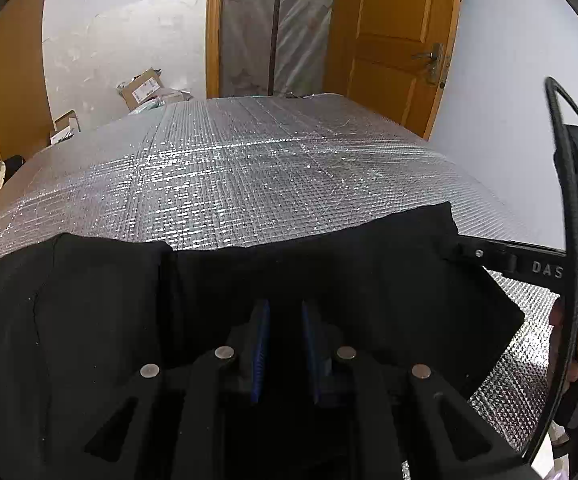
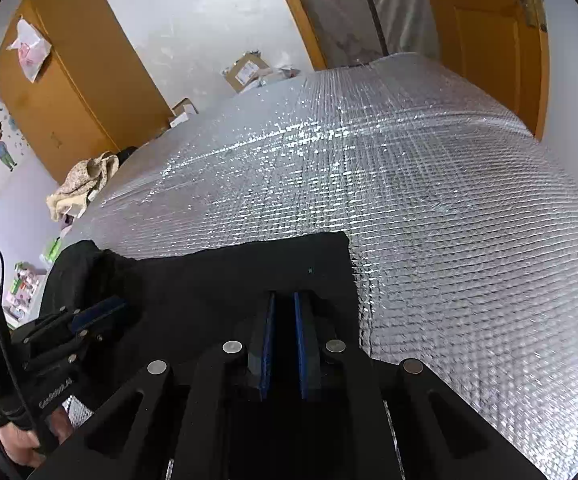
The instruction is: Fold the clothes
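A black, soft cloth garment (image 1: pixel 329 280) is seen spread across the near part of a silver, quilted foil mat (image 1: pixel 249 168), its long axis running left to right along the near edge, its far hem facing the orange wooden door (image 1: pixel 393 40). At its left portion the left gripper (image 1: pixel 285 316) is set low over the cloth with blue pads narrowly parted; whether fabric is pinched cannot be told, black against black. At the right corner the right gripper (image 2: pixel 285 304) is likewise nearly closed over the garment's right end, a grasp not confirmed. The step is judged to be a fold carried by both ends. Next, both ends would need to be moved together and laid evenly, so that the edges are kept aligned
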